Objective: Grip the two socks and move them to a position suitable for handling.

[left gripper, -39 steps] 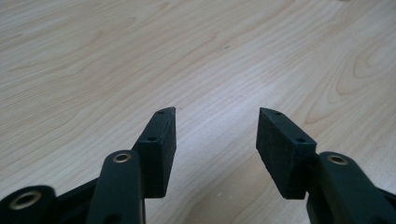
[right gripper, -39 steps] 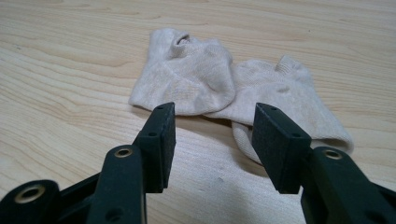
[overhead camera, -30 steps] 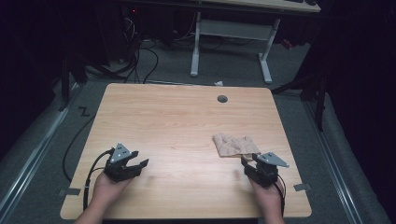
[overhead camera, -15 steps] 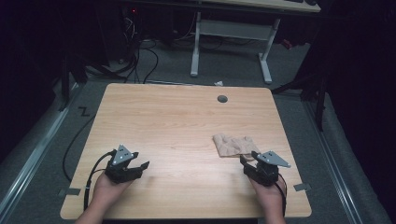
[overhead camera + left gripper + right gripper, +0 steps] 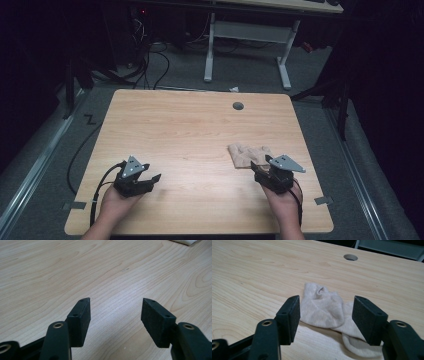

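Since the earlier frames the right gripper (image 5: 261, 169) has lifted a little from the table, and its jaws have just been opening; they now stand wide apart with nothing pressed between them. Seen along these jaws in the right gripper view, the beige sock (image 5: 329, 312) lies crumpled on the wood just beyond the pads (image 5: 292, 317), so I judge the gripper is aimed at it for a first grasp. From above, the sock (image 5: 246, 153) rests flat on the right part of the table (image 5: 190, 125), touching nothing but the wood, with the right gripper just beside its near edge. The left gripper (image 5: 149, 181) has kept its place near the front left edge, its jaws also wide and empty, pointing over bare wood; probably it waits until the sock must be held at two points. No container is on the table; only a round cable hole (image 5: 238, 106) shows near the far edge, well apart from the sock.
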A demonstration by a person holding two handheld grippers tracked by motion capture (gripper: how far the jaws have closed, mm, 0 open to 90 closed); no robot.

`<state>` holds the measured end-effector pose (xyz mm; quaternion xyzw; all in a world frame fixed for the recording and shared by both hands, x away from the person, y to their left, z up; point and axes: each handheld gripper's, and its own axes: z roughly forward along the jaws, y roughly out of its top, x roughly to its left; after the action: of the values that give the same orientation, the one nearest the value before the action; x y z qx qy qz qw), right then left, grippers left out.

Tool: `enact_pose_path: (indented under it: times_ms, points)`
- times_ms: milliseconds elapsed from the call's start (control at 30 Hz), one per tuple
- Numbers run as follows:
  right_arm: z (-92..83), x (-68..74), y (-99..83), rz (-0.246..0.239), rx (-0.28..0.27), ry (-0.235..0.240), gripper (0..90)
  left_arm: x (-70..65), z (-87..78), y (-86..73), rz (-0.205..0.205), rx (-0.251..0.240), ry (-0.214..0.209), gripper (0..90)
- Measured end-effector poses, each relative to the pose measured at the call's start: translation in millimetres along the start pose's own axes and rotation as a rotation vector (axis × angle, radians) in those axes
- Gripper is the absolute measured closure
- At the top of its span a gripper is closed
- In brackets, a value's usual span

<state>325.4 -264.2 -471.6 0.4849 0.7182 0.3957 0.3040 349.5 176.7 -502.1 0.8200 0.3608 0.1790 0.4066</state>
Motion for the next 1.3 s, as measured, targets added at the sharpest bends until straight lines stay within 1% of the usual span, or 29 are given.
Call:
enact_pose_path:
  times_ms: [67, 100, 200, 267, 367, 467, 500, 533, 600, 633, 733, 767, 800, 833, 867, 900, 1033, 1100, 1133, 1167, 1233, 1300]
  points:
    - [1.9, 1.5, 3.3, -0.003, 0.002, 0.001, 40.8, -0.3, 0.5, -0.1, 0.001, 0.001, -0.004, 41.3]
    - [6.3, 3.1, 8.7, -0.012, 0.004, 0.006, 41.5, -0.5, 1.7, -0.1, 0.005, 0.005, -0.008, 41.3]
    - [15.9, 5.4, 18.4, -0.012, 0.014, 0.029, 42.2, -0.8, 2.9, -0.3, 0.005, 0.012, -0.012, 41.3]
    - [21.7, 7.5, 24.6, -0.018, 0.020, 0.035, 42.3, -1.5, 2.6, -0.8, 0.002, 0.013, -0.015, 41.3]
    - [27.5, 9.3, 31.4, -0.025, 0.016, 0.028, 42.2, -1.7, 2.0, -0.9, 0.002, 0.013, -0.017, 41.4]
    - [37.4, 8.0, 39.8, -0.030, 0.019, 0.000, 42.8, -1.5, 1.9, -0.7, -0.009, 0.012, -0.025, 40.9]
    - [39.6, 6.3, 38.4, -0.012, 0.021, 0.004, 43.8, -1.3, 2.0, -0.8, -0.010, 0.013, -0.027, 40.7]
    - [39.6, 6.3, 38.4, -0.012, 0.021, 0.004, 43.8, -1.3, 2.0, -0.8, -0.010, 0.013, -0.027, 40.7]
    - [43.7, 3.0, 34.4, 0.022, 0.029, 0.033, 44.8, -0.9, 2.2, -0.7, -0.018, 0.017, -0.034, 40.7]
    - [47.5, 1.2, 30.4, 0.025, 0.053, 0.031, 46.3, -0.7, 2.0, -0.9, -0.017, 0.019, -0.037, 40.4]
    - [49.9, -1.8, 26.6, 0.032, 0.058, 0.034, 46.7, -1.1, 2.0, -1.2, -0.015, 0.018, -0.033, 39.2]
    - [52.8, -4.9, 23.2, 0.044, 0.072, 0.033, 46.8, -1.3, 1.8, -1.2, -0.012, 0.017, -0.031, 38.8]
    - [52.8, -4.9, 23.2, 0.044, 0.072, 0.033, 46.8, -1.4, 1.7, -1.2, -0.010, 0.016, -0.031, 38.8]
    - [55.4, -9.1, 20.5, 0.050, 0.088, 0.032, 47.2, -2.2, 1.6, -1.3, -0.010, 0.011, -0.033, 38.7]
    - [55.4, -9.1, 20.5, 0.050, 0.088, 0.032, 47.2, -2.2, 1.6, -1.3, -0.010, 0.011, -0.033, 38.5]
    - [57.1, -13.0, 17.5, 0.058, 0.094, 0.041, 49.9, -2.1, 1.6, -1.4, -0.008, 0.014, -0.033, 38.5]
    - [59.3, -17.2, 13.3, 0.061, 0.100, 0.039, 50.3, -1.4, 2.2, -1.7, -0.012, 0.014, -0.034, 38.4]
    - [63.9, -22.3, 9.0, 0.078, 0.120, 0.044, 49.5, -1.0, 2.0, -1.6, -0.014, 0.015, -0.035, 38.4]
    - [63.9, -22.3, 9.0, 0.078, 0.120, 0.044, 49.5, -1.1, 1.7, -1.6, -0.014, 0.012, -0.035, 38.4]
    - [67.6, -24.3, 6.0, 0.093, 0.144, 0.049, 49.5, -1.0, 1.2, -1.5, -0.012, 0.011, -0.033, 38.4]
    - [71.4, -26.0, 3.2, 0.098, 0.157, 0.063, 49.9, -0.9, 1.3, -1.6, -0.013, 0.012, -0.036, 38.4]
    - [74.5, -24.0, 0.9, 0.093, 0.177, 0.053, 50.3, -1.0, 1.8, -1.5, -0.015, 0.015, -0.042, 38.5]
